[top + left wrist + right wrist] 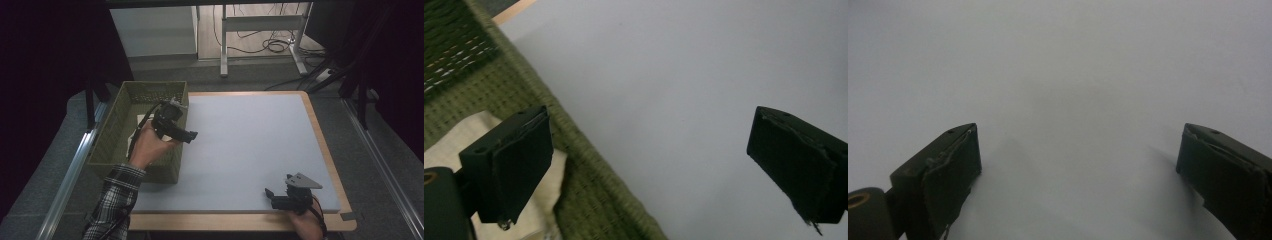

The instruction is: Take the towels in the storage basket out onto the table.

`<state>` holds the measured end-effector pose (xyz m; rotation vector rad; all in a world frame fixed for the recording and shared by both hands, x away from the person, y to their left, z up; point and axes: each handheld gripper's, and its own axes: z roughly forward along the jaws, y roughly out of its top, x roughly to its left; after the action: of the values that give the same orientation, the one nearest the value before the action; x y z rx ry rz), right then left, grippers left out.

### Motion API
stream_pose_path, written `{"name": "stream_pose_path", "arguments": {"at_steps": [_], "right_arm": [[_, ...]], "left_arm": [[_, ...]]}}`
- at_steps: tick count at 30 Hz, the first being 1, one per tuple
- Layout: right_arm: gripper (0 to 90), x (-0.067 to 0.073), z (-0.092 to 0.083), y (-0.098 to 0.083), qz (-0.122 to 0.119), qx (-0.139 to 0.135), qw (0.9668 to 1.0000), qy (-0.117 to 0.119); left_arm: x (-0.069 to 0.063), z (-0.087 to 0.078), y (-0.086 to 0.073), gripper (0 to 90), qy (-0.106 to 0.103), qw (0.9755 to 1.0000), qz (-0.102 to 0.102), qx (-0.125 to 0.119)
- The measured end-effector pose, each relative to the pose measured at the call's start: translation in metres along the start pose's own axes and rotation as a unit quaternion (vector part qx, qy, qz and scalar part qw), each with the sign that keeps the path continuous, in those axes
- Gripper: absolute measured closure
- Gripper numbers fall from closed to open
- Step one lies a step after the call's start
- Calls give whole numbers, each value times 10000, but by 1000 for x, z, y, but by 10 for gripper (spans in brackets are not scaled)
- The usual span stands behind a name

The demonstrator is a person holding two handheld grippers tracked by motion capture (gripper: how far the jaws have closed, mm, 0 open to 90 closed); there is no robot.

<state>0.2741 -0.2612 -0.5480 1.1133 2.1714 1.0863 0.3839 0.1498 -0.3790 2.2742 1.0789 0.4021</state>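
- Where the table's left edge runs, a green woven basket (112,132) stands partly on the grey mat (250,145), with a cream cloth (540,212) lying inside it.
- Over the basket's right wall hangs the left gripper (186,134), jaws spread wide and empty.
- Near the mat's front right corner, the right gripper (272,197) rests low, jaws likewise apart, holding nothing.

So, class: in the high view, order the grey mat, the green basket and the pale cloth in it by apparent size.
1. grey mat
2. green basket
3. pale cloth, partly hidden by the left gripper
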Motion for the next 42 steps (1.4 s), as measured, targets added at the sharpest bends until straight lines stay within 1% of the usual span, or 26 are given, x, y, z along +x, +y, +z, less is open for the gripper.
{"name": "stream_pose_path", "arguments": {"at_steps": [4,5,6,7,8,9,10,12,14,16,17,19,20,25,28,29,30,31,32,34,35,36,39,40,41,42], "right_arm": [[41,0,0,0,1,1,10000,1],[40,0,0,0,1,1,10000,-1],[40,0,0,0,0,2,10000,0],[41,0,0,0,1,1,10000,0],[40,0,0,0,2,2,10000,-1],[41,0,0,0,1,2,10000,-1],[41,0,0,0,2,2,10000,-1],[41,0,0,0,3,2,10000,-1],[40,0,0,0,2,3,10000,-1],[41,0,0,0,1,2,10000,-1],[41,0,0,0,2,3,10000,-1],[41,0,0,0,2,2,10000,-1],[41,0,0,0,1,2,10000,-1],[40,0,0,0,1,2,10000,-1],[41,0,0,0,2,2,10000,-1],[41,0,0,0,2,2,10000,-1],[41,0,0,0,1,3,10000,-2],[41,0,0,0,4,4,10000,-5],[40,0,0,0,4,4,10000,-4],[40,0,0,0,4,4,10000,-3],[40,0,0,0,4,4,10000,-3],[41,0,0,0,4,3,10000,-2],[41,0,0,0,3,4,10000,-2],[41,0,0,0,0,2,10000,-3],[40,0,0,0,1,2,10000,-2],[40,0,0,0,-1,1,10000,-3]], "left_arm": [[14,-6,-4,47,113,9998,-136,26],[14,-6,-4,46,113,9998,-136,26],[17,-7,-5,46,145,9998,-165,26],[20,-8,-6,46,158,9996,-224,20],[27,-9,-9,45,189,9994,-298,35],[27,-9,-9,44,189,9994,-298,35],[33,-9,-11,44,228,9990,-375,67],[35,-9,-13,43,239,9988,-419,82],[44,-9,-16,41,269,9982,-513,122],[46,-8,-18,39,284,9980,-544,138],[51,-6,-20,39,307,9976,-599,180],[53,-5,-22,38,321,9973,-629,188],[58,-4,-24,38,345,9969,-676,211],[68,0,-30,38,384,9956,-807,269],[80,6,-36,37,437,9939,-948,362],[80,6,-36,37,437,9939,-948,362],[86,11,-39,37,453,9928,-1023,431],[86,11,-39,37,453,9928,-1023,431],[91,16,-42,37,516,9917,-1063,502],[97,22,-45,38,579,9907,-1090,581],[97,22,-45,38,579,9907,-1090,581],[100,26,-47,38,596,9904,-1080,624],[107,36,-52,37,592,9882,-1188,764],[112,44,-55,35,581,9866,-1254,870],[112,44,-55,34,581,9866,-1254,870],[117,50,-57,33,579,9848,-1314,982]]}}
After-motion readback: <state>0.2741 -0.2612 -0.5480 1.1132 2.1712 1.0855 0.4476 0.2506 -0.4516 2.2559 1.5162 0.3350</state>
